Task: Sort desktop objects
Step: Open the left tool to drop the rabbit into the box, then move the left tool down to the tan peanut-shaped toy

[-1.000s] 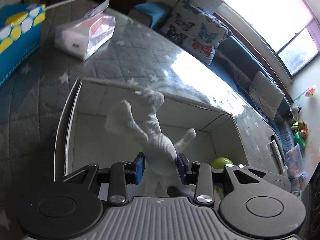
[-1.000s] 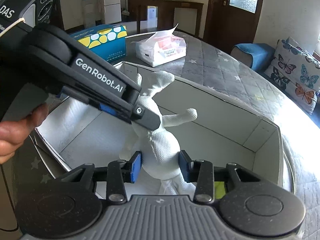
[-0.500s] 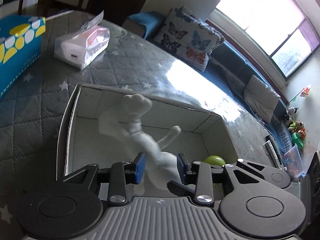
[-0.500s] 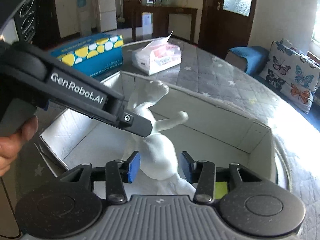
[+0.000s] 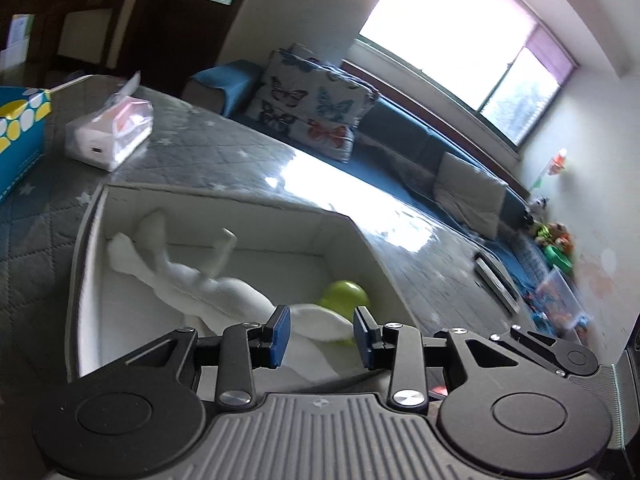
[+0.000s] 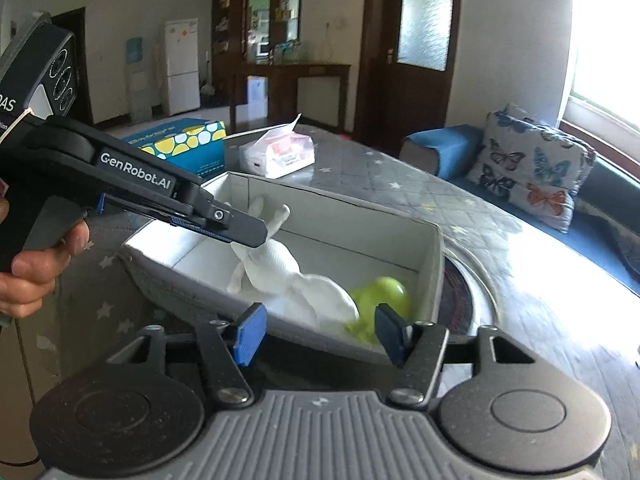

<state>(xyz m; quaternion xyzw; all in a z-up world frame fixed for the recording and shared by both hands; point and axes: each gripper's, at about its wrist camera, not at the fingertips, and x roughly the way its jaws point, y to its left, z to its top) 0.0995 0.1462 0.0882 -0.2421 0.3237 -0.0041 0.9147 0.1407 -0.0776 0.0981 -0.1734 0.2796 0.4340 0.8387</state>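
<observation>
Currently: white knitted cloth toy (image 6: 288, 276), limp, lying inside the white cardboard box (image 6: 434, 268), beside a green ball (image 6: 384, 292). Right gripper (image 6: 318, 334) opening, nothing between its jaws, above the box's near rim. Left gripper (image 5: 320, 330) open, empty, over the toy. Tissue pack (image 6: 278, 154) behind the box.

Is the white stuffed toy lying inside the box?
Yes, the white stuffed toy lies on the floor of the open box, next to a green ball.
</observation>
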